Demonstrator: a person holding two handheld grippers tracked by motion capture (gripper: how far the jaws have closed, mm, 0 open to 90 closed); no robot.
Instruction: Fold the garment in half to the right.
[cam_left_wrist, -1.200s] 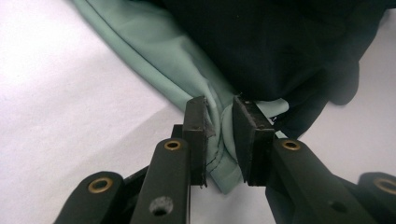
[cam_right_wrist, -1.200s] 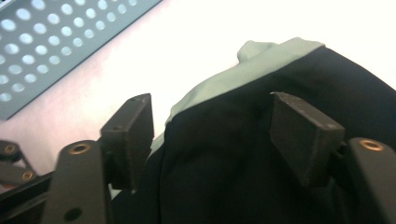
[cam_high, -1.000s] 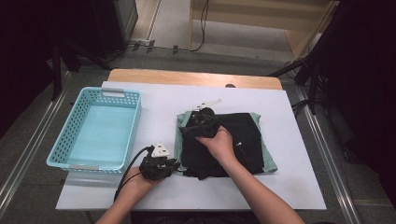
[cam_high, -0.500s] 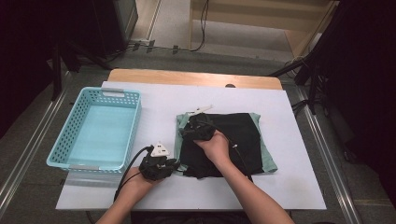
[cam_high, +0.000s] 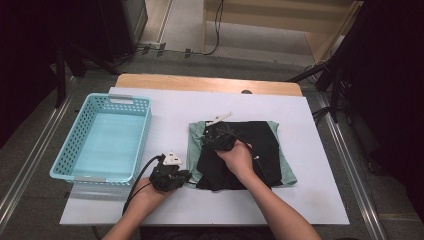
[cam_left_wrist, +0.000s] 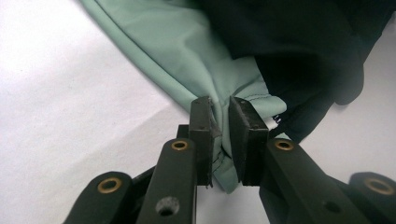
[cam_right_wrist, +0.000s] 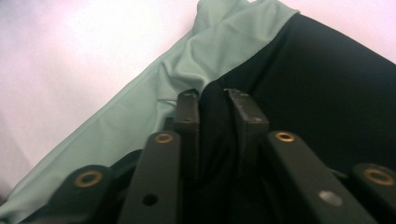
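Black garment (cam_high: 250, 150) on green cloth (cam_high: 192, 150), blue basket (cam_high: 75, 145) left

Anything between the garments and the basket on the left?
Nothing visible. Bare table lies between the basket and the green garment; the left tool pinches that garment's corner, and the right tool grips the black garment.

Two hand-held grippers: the left gripper (cam_high: 170, 176) and the right gripper (cam_high: 218, 140). Two garments lie stacked, one mint-green garment (cam_high: 194, 145) whose corner sits between the left gripper's jaws, and one black garment (cam_high: 260, 145) on top of it, pinched by the right gripper. One turquoise basket (cam_high: 80, 134) stands to the left of the left gripper, and one white tag (cam_high: 219, 119) lies just beyond the right gripper.
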